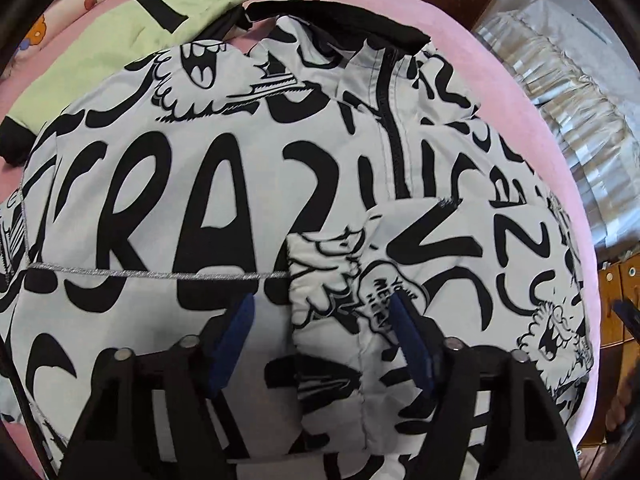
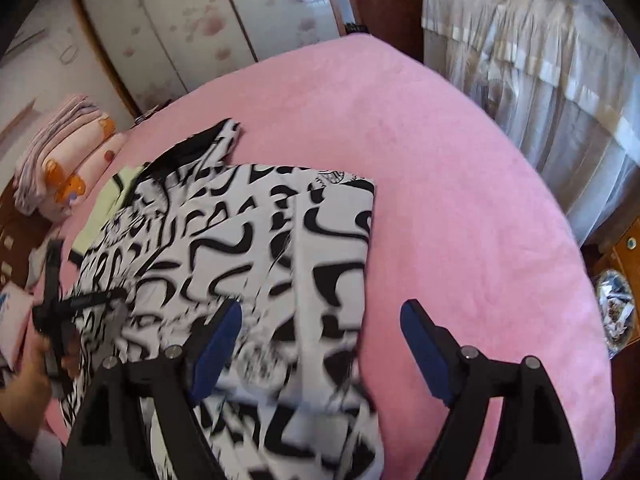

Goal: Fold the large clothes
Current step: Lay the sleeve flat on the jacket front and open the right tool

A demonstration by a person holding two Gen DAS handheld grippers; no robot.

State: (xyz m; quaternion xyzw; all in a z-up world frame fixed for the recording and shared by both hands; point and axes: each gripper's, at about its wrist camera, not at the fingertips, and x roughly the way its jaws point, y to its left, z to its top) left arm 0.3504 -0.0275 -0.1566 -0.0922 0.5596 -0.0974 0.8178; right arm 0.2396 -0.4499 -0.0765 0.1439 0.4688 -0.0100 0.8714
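1. The black-and-white printed jacket (image 1: 224, 184) lies spread on the pink bed (image 2: 460, 208), zipper side up, and its long axis runs away from the person, from the hem near the cameras toward the black collar (image 1: 336, 20) at the far end.
2. The left gripper (image 1: 324, 320) points steeply down right over the jacket. Its jaws stand about half apart, and the cuff end of a folded-in sleeve (image 1: 332, 280) lies between the blue pads without being pressed, so nothing is held.
3. The right gripper (image 2: 320, 328) is over the jacket's right edge, with its left pad above the cloth and its right pad above bare bed. Its jaws are wide and empty.
4. The left gripper seems nearer to the cloth; the right one looks higher and more to the side.
5. A pale green garment (image 1: 120, 48) lies partly under the jacket's far left shoulder and could be dragged along in a fold.
6. Folded bedding (image 2: 64, 160) is well apart at the bed's far left corner.
7. The bed to the right of the jacket is free for the next fold.
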